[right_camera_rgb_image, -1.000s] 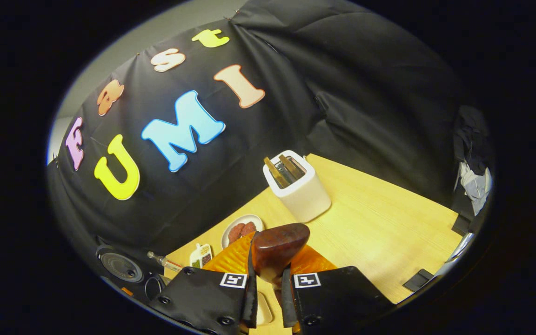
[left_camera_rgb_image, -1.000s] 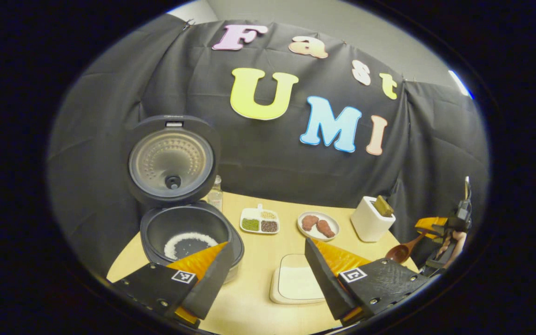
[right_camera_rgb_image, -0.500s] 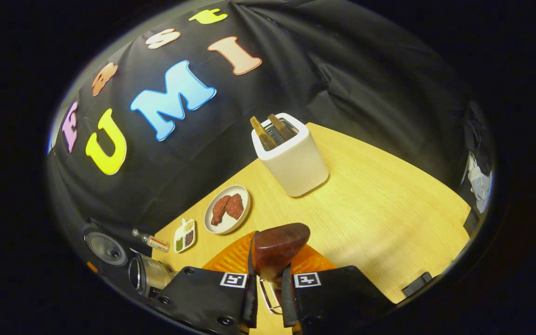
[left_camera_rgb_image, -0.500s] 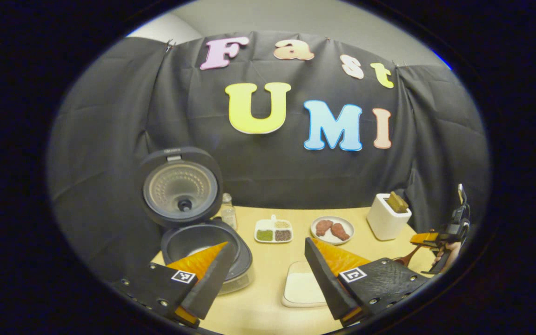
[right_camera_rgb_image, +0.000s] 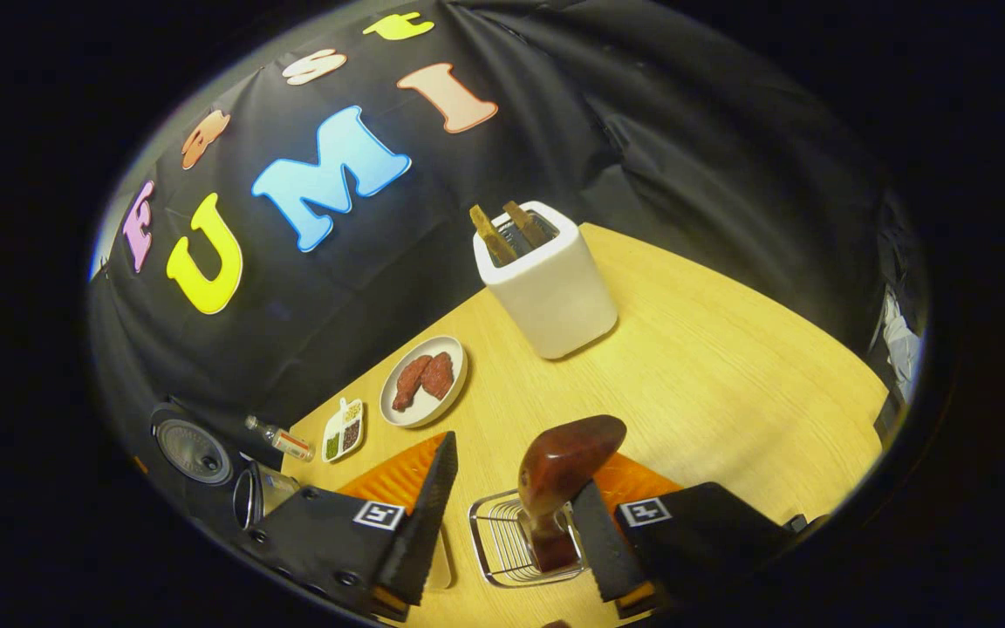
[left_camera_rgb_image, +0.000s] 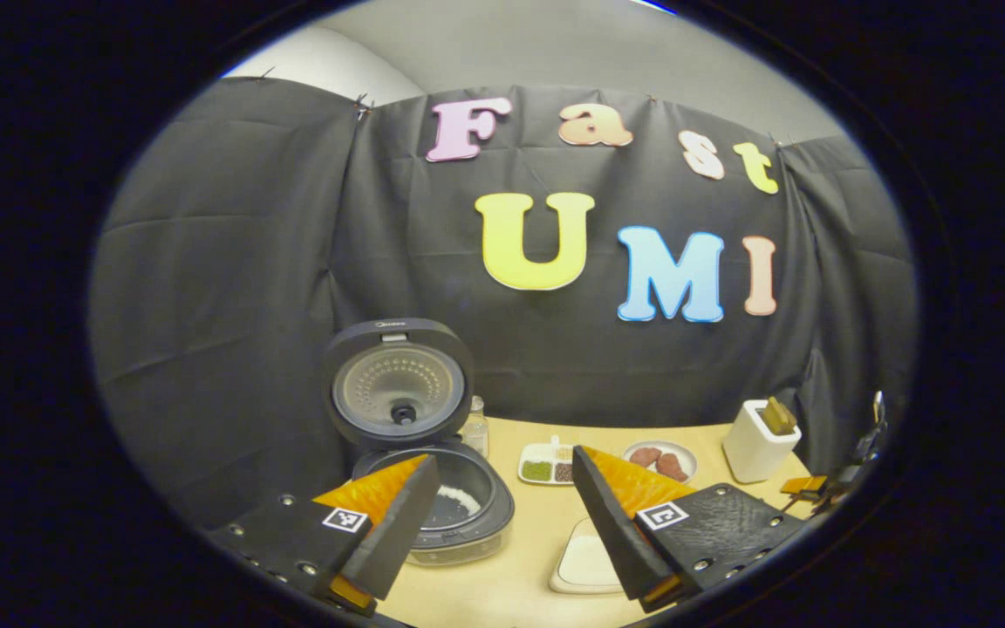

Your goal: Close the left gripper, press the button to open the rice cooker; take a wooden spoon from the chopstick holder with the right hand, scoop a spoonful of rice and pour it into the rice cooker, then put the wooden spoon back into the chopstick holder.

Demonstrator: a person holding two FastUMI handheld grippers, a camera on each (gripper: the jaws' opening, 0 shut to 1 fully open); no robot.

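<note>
Right gripper [right_camera_rgb_image: 511, 523] fingers spread open; the wooden spoon [right_camera_rgb_image: 562, 475], glossy reddish-brown, stands in the wire chopstick holder [right_camera_rgb_image: 502, 549] between them. Left gripper [left_camera_rgb_image: 502, 523] fingers open too.

I can't read any text here. The rice cooker [left_camera_rgb_image: 420, 453], lower centre of the left gripper view, has a small mark on its raised lid, too tiny to make out. Square coded tags sit on each hand-held gripper; they carry no letters.
</note>
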